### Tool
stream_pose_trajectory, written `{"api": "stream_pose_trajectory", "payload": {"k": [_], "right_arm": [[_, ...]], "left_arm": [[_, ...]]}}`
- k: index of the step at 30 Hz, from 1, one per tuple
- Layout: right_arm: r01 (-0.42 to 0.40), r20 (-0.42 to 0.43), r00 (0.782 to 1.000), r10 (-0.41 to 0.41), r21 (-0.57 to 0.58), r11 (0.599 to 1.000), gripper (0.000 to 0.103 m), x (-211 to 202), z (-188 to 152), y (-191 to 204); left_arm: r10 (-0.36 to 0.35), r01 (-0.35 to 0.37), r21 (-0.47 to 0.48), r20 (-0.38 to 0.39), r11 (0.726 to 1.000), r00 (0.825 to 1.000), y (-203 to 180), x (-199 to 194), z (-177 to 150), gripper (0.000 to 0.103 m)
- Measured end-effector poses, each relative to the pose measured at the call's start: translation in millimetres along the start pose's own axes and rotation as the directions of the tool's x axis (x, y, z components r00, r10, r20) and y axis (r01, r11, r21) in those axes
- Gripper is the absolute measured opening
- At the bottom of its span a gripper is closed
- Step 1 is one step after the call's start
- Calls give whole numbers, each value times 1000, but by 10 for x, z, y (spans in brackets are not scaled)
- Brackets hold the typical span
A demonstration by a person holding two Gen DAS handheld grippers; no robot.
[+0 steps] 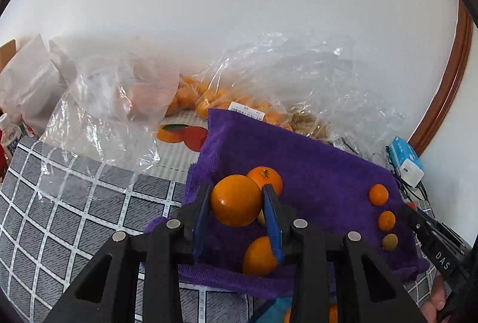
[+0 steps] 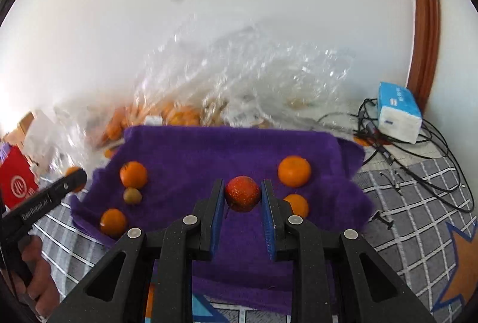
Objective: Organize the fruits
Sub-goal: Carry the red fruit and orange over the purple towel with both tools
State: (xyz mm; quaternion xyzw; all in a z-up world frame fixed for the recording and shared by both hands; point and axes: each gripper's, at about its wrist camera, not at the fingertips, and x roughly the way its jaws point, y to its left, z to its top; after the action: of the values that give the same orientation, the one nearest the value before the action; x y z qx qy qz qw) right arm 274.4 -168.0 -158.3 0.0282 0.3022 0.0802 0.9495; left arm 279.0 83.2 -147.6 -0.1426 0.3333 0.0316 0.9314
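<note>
Left tongs [image 1: 236, 203] are clamped on a big orange [image 1: 236, 200], lifted a bit over the purple towel [image 1: 313, 161]. Right tongs [image 2: 242, 194] sit either side of a small red fruit [image 2: 242, 193], but I can't tell if the pads actually touch it, so call that grip unconfirmed.

My worries: the orange is round and glossy and the pads only catch its sides, so a quick swing could pop it out, and it'd drop onto the 2 oranges on the towel right under it. The red fruit is smaller, and if that grip is loose it just rolls.

Room-wise, the towel is my landmark. Its middle is open and free for setting down. Along its right side in the left view is a column of 3 small fruits [image 1: 386, 221], easy to knock. Behind the towel are crinkly plastic bags [image 1: 298, 78] of fruit, and past its far right corner a tangle of cables [image 2: 418, 144] and a tissue pack [image 2: 398, 114]. Both tongs crowd the towel's near edge, so they could bump each other.
</note>
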Motion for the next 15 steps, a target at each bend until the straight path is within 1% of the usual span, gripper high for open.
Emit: {"api": "stream_pose_trajectory", "payload": {"k": [1,4,6,8,12,15], "right_arm": [[3,-11,1000,-3,-8,1000,24,63,-34,6],[8,-46,999,-10,-38,999,24,225,-144,31],[15,-51,999,-17,-49,999,24,269,-174,30],[12,-62,998,-14,-34,999,24,315,-187,5],[20,-79,997,-22,-23,1000,24,410,-233,-37],[17,-107,994,-18,-8,1000,24,461,-246,-49]], "left_arm": [[0,0,0,-19,1000,1000,-7,83,-10,33],[-4,4,5,-44,1000,999,-20,205,-61,33],[-16,16,5,-61,1000,998,-25,238,-98,33],[-25,26,11,-63,1000,998,-45,256,-135,33],[-5,8,32,-69,999,998,-81,296,-179,33],[-11,13,28,-71,1000,997,-91,304,-185,33]]}}
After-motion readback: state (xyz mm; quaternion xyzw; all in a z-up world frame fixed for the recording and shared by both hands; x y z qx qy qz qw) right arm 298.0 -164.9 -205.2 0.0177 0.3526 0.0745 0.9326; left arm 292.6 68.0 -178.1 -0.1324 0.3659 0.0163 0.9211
